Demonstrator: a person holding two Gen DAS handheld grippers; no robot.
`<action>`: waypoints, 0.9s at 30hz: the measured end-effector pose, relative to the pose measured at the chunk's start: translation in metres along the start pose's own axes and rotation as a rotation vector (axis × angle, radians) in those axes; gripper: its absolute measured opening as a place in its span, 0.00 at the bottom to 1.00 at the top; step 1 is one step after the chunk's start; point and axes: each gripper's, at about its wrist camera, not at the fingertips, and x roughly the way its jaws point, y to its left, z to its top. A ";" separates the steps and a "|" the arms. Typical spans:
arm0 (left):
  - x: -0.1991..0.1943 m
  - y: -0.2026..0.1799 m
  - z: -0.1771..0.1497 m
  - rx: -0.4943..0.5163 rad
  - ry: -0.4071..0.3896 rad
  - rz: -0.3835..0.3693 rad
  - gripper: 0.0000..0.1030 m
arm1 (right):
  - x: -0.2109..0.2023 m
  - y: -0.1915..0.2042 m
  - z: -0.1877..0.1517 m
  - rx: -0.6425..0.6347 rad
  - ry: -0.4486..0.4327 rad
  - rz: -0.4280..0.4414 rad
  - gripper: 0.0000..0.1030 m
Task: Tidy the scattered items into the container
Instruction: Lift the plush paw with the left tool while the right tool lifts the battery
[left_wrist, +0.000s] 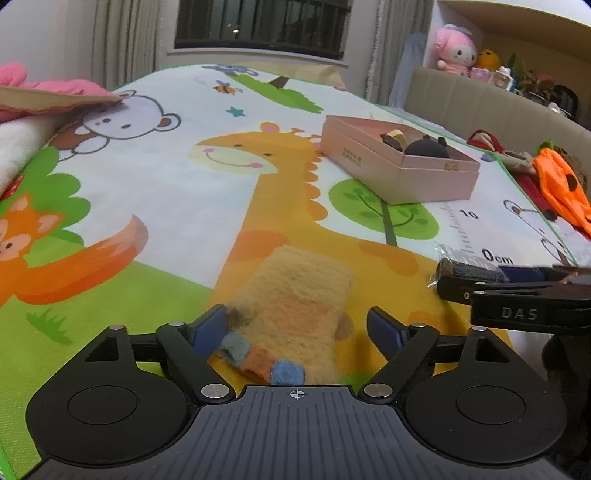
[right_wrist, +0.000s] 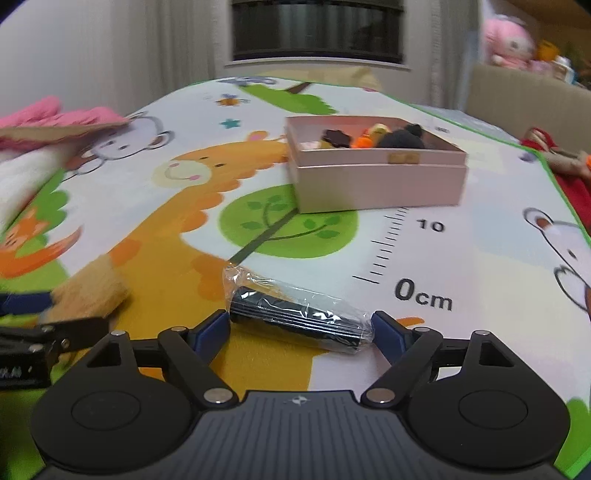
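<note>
A fuzzy yellow felt piece (left_wrist: 295, 299) with blue and orange patches lies on the play mat between the open fingers of my left gripper (left_wrist: 297, 328); it also shows in the right wrist view (right_wrist: 92, 291). A black cylinder in clear wrap (right_wrist: 299, 321) lies between the open fingers of my right gripper (right_wrist: 301, 328); it also shows in the left wrist view (left_wrist: 469, 266). The pink box (left_wrist: 439, 177) stands further back on the mat and holds several small items; it also shows in the right wrist view (right_wrist: 380, 184).
An animal-print play mat (left_wrist: 155, 177) covers the surface. Pink fabric (left_wrist: 55, 92) and white cloth lie at the left edge. Orange and red cloth items (left_wrist: 561, 184) lie off the mat's right edge. A beige headboard (left_wrist: 480, 99) with plush toys stands behind.
</note>
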 end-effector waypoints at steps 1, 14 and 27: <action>0.000 -0.001 -0.001 0.016 -0.001 -0.003 0.87 | -0.003 0.000 -0.001 -0.029 -0.006 0.008 0.81; 0.008 -0.013 0.004 0.186 0.015 0.003 0.58 | -0.023 -0.018 -0.012 -0.133 -0.001 0.058 0.81; -0.012 -0.064 0.014 0.191 0.005 -0.027 0.38 | -0.037 -0.055 -0.012 -0.156 -0.074 0.100 0.81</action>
